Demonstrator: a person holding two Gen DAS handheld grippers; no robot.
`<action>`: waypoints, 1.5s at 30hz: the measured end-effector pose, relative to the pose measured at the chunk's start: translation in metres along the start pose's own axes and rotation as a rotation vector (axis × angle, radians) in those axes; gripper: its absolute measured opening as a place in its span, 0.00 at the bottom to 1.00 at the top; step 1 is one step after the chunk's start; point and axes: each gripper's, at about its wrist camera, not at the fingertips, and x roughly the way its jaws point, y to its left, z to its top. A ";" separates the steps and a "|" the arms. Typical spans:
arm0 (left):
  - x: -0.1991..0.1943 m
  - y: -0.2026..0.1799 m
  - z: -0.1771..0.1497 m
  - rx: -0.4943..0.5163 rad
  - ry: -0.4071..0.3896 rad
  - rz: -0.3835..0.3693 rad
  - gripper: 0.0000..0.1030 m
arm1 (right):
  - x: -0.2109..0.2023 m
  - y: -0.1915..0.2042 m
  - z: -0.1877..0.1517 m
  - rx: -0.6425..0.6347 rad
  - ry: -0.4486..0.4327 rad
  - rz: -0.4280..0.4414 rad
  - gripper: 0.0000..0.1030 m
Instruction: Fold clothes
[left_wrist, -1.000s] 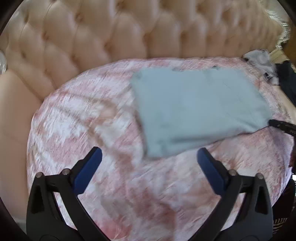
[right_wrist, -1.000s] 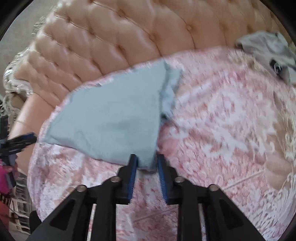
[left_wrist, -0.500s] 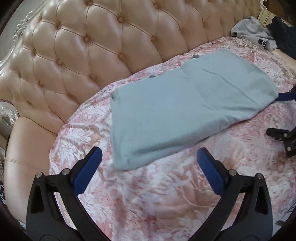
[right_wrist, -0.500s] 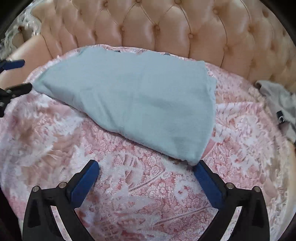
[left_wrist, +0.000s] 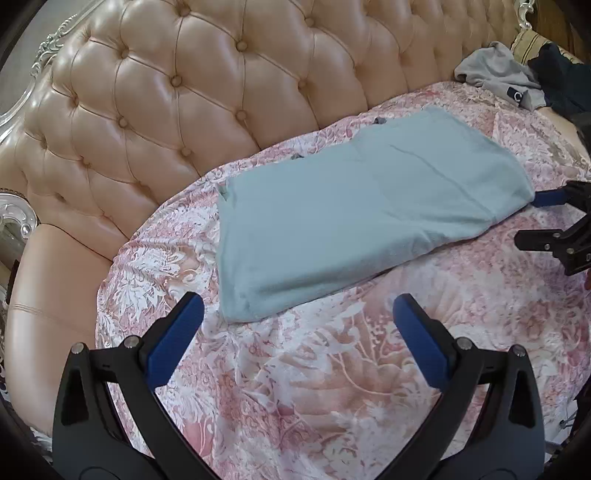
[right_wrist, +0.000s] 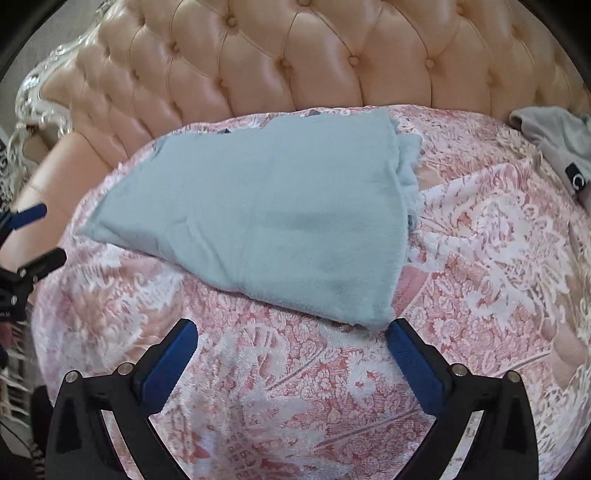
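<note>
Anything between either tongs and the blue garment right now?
Nothing visible. The left tongs and the right tongs are both open, with only bare pink floral cover between them and the light blue garment's near corners. The grey clothes lie off to the side.

Setting: upholstered sofa, daylight.
Tufted peach leather backrest (left_wrist: 207, 107) with button studs and a carved silver-white frame (left_wrist: 48, 51); seat under a pink-and-white floral cover (left_wrist: 332, 387). Padded armrest (left_wrist: 48, 295) at one end. Bright sheen on the leather.
</note>
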 end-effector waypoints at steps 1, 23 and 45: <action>-0.003 -0.001 0.001 0.000 -0.002 0.001 1.00 | -0.001 -0.001 0.000 -0.001 -0.007 0.007 1.00; -0.015 0.016 0.004 -0.148 0.044 -0.097 1.00 | -0.020 -0.033 0.003 0.256 -0.166 0.246 1.00; -0.008 0.025 0.000 -0.158 0.045 -0.089 1.00 | -0.040 -0.037 0.021 0.344 -0.269 0.438 1.00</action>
